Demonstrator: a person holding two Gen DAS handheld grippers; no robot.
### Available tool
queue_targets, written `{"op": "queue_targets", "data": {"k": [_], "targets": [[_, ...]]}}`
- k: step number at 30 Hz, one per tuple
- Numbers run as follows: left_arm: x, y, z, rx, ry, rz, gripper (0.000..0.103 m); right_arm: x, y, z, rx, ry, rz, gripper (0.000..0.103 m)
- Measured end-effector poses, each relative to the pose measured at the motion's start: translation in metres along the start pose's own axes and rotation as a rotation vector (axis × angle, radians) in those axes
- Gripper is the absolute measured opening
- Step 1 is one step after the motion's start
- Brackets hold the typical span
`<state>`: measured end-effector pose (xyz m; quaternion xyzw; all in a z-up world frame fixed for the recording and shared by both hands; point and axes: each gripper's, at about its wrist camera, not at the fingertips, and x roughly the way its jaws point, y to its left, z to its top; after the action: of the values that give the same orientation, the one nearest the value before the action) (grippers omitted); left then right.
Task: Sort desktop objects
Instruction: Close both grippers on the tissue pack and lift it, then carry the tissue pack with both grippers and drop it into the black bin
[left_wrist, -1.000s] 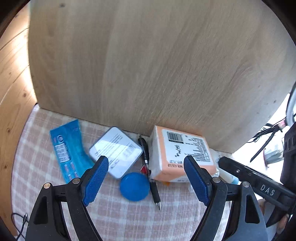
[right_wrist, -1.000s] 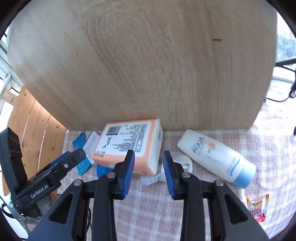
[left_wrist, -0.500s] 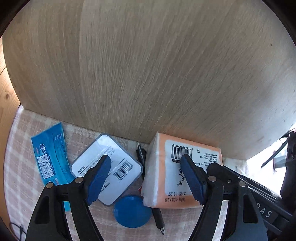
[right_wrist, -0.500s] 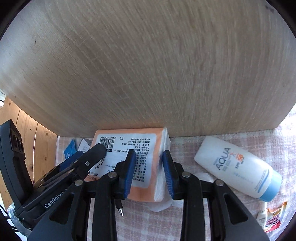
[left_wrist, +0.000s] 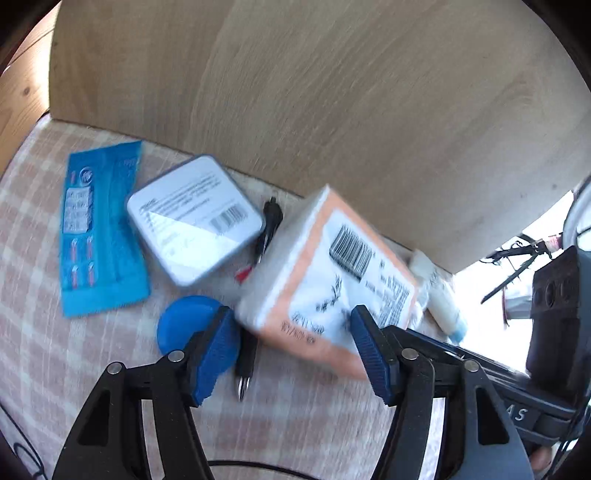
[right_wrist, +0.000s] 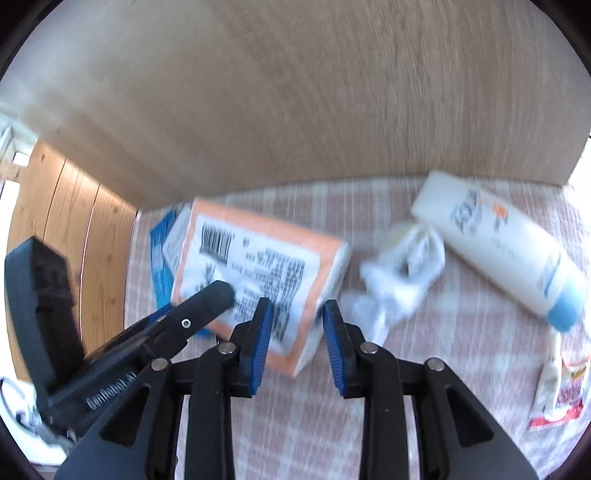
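The orange and white tissue pack (left_wrist: 332, 280) lies at centre right of the left wrist view, on the checked cloth of the table (left_wrist: 55, 369), tilted with one corner toward the wooden board (left_wrist: 332, 110) behind it. Half a second ago it sat square to that board; now it is turned, and both views are blurred.

The left tongs (left_wrist: 295, 354) stand around the pack's near edge. Their jaws have just been closing and are narrower than a second ago, but a gap shows at the left pad, so they are not yet gripping. In the right wrist view the right tongs (right_wrist: 298, 345) sit at the pack's lower right corner (right_wrist: 258, 280). Their jaws have also just been closing; the blur does not let me tell whether the pads press on that corner.

Left of the pack in the left wrist view are a black pen (left_wrist: 255, 295), partly under the pack, a blue round lid (left_wrist: 184, 325) behind the left pad, a square tin (left_wrist: 195, 221) and a blue sachet (left_wrist: 99, 229) at the far left, all placed as before.

In the right wrist view, crumpled white wrap (right_wrist: 399, 273) lies right of the pack, then a white bottle with a blue cap (right_wrist: 502, 243), and a red and white sachet (right_wrist: 561, 391) at lower right.
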<state>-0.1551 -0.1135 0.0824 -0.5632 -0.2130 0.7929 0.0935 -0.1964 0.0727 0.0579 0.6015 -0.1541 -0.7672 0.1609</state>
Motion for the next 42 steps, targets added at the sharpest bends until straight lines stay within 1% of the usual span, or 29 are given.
{"op": "queue_targets", "data": {"k": [1,2,4,6,7,8,9,10,11,12,13,14,16,17,19,20,21,22,23,26,29,31,32,33,34,35,38,39,42], "targets": [[-0.007,0.002,-0.004,-0.003,-0.016,0.017,0.065,-0.011,0.004,0.0,-0.029,-0.049,-0.029,0.026],[-0.01,0.003,0.001,-0.009,-0.03,0.028,0.063,-0.021,0.008,0.002,-0.057,-0.096,-0.051,0.026],[-0.022,0.005,-0.004,-0.021,-0.049,0.046,0.062,-0.025,0.023,0.011,-0.096,-0.147,-0.049,0.026],[-0.032,0.004,-0.006,-0.017,-0.061,0.05,0.062,-0.021,0.033,0.023,-0.129,-0.141,-0.031,0.032],[-0.036,0.001,-0.007,-0.006,-0.065,0.052,0.062,-0.019,0.037,0.029,-0.156,-0.137,-0.038,0.034],[-0.04,-0.001,-0.006,0.003,-0.066,0.053,0.062,-0.009,0.047,0.035,-0.184,-0.141,-0.07,0.039],[-0.043,-0.003,-0.006,0.005,-0.065,0.047,0.062,-0.016,0.045,0.036,-0.211,-0.147,-0.104,0.04],[-0.047,-0.005,-0.005,0.008,-0.065,0.036,0.062,-0.01,0.05,0.041,-0.228,-0.149,-0.121,0.04],[-0.05,-0.007,-0.003,0.013,-0.069,0.032,0.063,-0.005,0.054,0.047,-0.234,-0.144,-0.128,0.04],[-0.052,-0.008,-0.001,0.016,-0.074,0.04,0.063,-0.001,0.054,0.051,-0.239,-0.137,-0.133,0.044],[-0.054,-0.008,0.002,0.018,-0.075,0.049,0.063,0.007,0.056,0.054,-0.246,-0.129,-0.138,0.046],[-0.054,-0.006,0.005,0.012,-0.07,0.049,0.063,0.023,0.061,0.055,-0.254,-0.121,-0.151,0.051],[-0.053,-0.001,0.011,-0.012,-0.054,0.045,0.063,0.042,0.064,0.058,-0.268,-0.102,-0.183,0.053],[-0.054,0.003,0.015,-0.016,-0.049,0.051,0.063,0.046,0.061,0.059,-0.26,-0.097,-0.182,0.054],[-0.057,0.005,0.024,-0.026,-0.038,0.048,0.064,0.05,0.049,0.061,-0.186,-0.076,-0.125,0.054],[-0.054,-0.003,0.033,-0.03,-0.035,0.038,0.065,0.051,0.041,0.062,-0.137,-0.057,-0.091,0.054],[-0.053,-0.008,0.039,-0.027,-0.031,0.036,0.065,0.049,0.035,0.062,-0.117,-0.038,-0.074,0.054],[-0.054,-0.006,0.04,-0.025,-0.029,0.033,0.066,0.048,0.032,0.062,-0.117,-0.028,-0.06,0.054],[-0.05,-0.015,0.042,-0.027,-0.027,0.028,0.067,0.046,0.031,0.06,-0.131,-0.018,-0.054,0.054],[-0.053,-0.02,0.044,-0.013,-0.028,0.028,0.067,0.036,0.028,0.051,-0.168,0.021,-0.05,0.054],[-0.064,-0.018,0.04,-0.009,-0.027,0.021,0.067,0.032,0.025,0.033,-0.166,0.027,-0.034,0.053],[-0.072,-0.017,0.036,-0.01,-0.042,0.012,0.066,0.029,0.024,0.02,-0.166,0.023,-0.027,0.053],[-0.076,-0.017,0.034,-0.008,-0.042,0.007,0.062,0.027,0.023,0.015,-0.154,0.02,-0.025,0.053],[-0.069,-0.011,0.017,-0.006,-0.035,-0.01,0.06,0.025,0.021,0.009,-0.128,0.011,-0.024,0.051],[-0.063,-0.006,0.004,-0.007,-0.018,-0.039,0.054,0.024,0.019,0.004,-0.105,0.012,-0.016,0.05],[-0.065,-0.007,-0.001,-0.009,0.006,-0.067,0.055,0.022,0.016,-0.002,-0.091,0.012,-0.005,0.05],[-0.075,-0.014,-0.021,0.045,-0.009,-0.029,0.058,0.015,0.015,-0.029,-0.102,-0.006,-0.023,0.049],[-0.079,-0.016,-0.029,0.06,-0.012,-0.027,0.059,0.017,0.019,-0.039,-0.11,-0.013,-0.038,0.049],[-0.09,-0.018,-0.051,0.074,-0.006,-0.049,0.059,0.006,0.013,-0.065,-0.098,-0.023,-0.055,0.049]]}}
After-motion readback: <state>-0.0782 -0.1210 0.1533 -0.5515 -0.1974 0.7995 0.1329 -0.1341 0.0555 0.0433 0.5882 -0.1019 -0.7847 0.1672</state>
